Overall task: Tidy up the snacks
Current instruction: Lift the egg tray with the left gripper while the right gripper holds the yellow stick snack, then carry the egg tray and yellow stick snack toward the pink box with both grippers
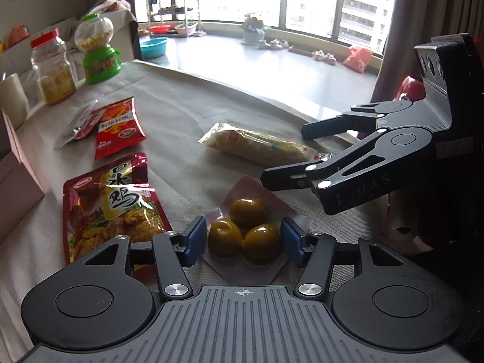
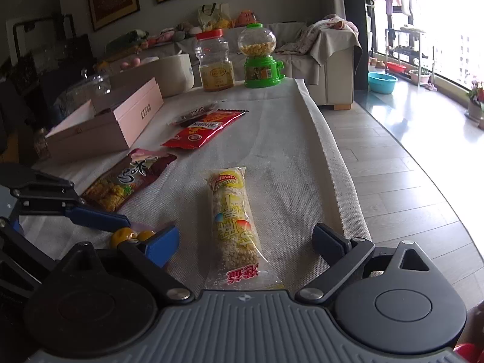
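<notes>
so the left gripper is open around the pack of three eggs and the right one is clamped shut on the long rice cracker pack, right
Not quite. The left gripper does stand open around the pack of three eggs. But the right gripper is not clamped: the right wrist view shows its jaws wide apart, clear of the long rice cracker pack lying on the tablecloth between them.

Cloth-covered table bearing snack packets, jars, box.

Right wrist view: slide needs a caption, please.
Open right tool straddles a long rice-crisp bar on the cloth-covered table; left tool frames a yellow-ball pack.
</notes>
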Demonstrator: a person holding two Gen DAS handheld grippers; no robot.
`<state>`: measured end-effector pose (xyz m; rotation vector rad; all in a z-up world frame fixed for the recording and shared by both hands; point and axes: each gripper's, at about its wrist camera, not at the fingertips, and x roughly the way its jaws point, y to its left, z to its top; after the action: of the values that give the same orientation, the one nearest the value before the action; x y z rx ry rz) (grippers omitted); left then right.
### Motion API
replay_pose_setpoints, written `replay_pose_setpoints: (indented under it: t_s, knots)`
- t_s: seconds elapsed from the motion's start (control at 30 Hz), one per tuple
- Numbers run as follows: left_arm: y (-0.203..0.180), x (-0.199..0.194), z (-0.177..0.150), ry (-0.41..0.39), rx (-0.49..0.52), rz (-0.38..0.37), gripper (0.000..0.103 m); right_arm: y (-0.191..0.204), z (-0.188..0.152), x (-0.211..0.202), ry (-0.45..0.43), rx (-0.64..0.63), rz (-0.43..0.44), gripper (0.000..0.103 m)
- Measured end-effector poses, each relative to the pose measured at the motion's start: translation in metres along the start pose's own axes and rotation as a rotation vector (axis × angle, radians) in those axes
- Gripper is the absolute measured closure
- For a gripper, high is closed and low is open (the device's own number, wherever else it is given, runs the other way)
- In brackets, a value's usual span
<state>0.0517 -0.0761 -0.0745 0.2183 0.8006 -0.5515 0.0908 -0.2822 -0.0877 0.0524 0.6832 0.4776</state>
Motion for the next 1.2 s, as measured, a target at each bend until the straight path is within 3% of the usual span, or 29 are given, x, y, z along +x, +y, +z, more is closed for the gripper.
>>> replay_pose_setpoints:
  t_s: [0.07,0.27,0.43,0.63,0.7,0.73,0.8,0.83,1.07,1.13,1.2]
  knots:
    - [0.001,-0.001,-0.004,-0.026,-0.035,0.002,0.043,-0.003,0.001,-0.001,0.005,0.028,0.027,0.000]
    - [-0.010,-0.007,-0.007,-0.054,-0.010,0.052,0.047,-0.003,0.009,-0.004,0.066,0.000,0.056,0.002]
    - [-0.017,-0.016,-0.011,-0.050,0.022,0.065,0.047,0.003,0.015,-0.016,-0.011,-0.053,-0.055,0.004]
    - [-0.019,-0.032,-0.020,-0.065,0.004,0.067,0.048,0.017,0.021,0.000,0.038,-0.090,-0.013,0.017]
    - [-0.017,-0.041,-0.026,-0.072,-0.018,0.076,0.048,0.022,0.020,0.011,0.067,-0.105,-0.014,0.032]
    - [-0.015,-0.046,-0.029,-0.075,-0.027,0.087,0.048,0.025,0.018,0.016,0.089,-0.117,-0.020,0.035]
    - [-0.012,-0.059,-0.037,-0.083,-0.053,0.112,0.048,0.035,0.017,0.015,0.079,-0.180,-0.056,0.064]
    - [-0.009,-0.066,-0.041,-0.090,-0.074,0.125,0.048,0.039,0.018,0.013,0.086,-0.202,-0.052,0.072]
    - [0.024,-0.129,-0.066,-0.147,-0.214,0.253,0.048,0.062,0.039,-0.022,0.099,-0.218,0.127,0.075]
    - [0.038,-0.153,-0.064,-0.189,-0.219,0.334,0.048,0.078,0.060,-0.038,0.058,-0.235,0.199,0.093]
    - [0.060,-0.178,-0.055,-0.255,-0.228,0.433,0.048,0.097,0.092,-0.053,-0.009,-0.263,0.255,0.094]
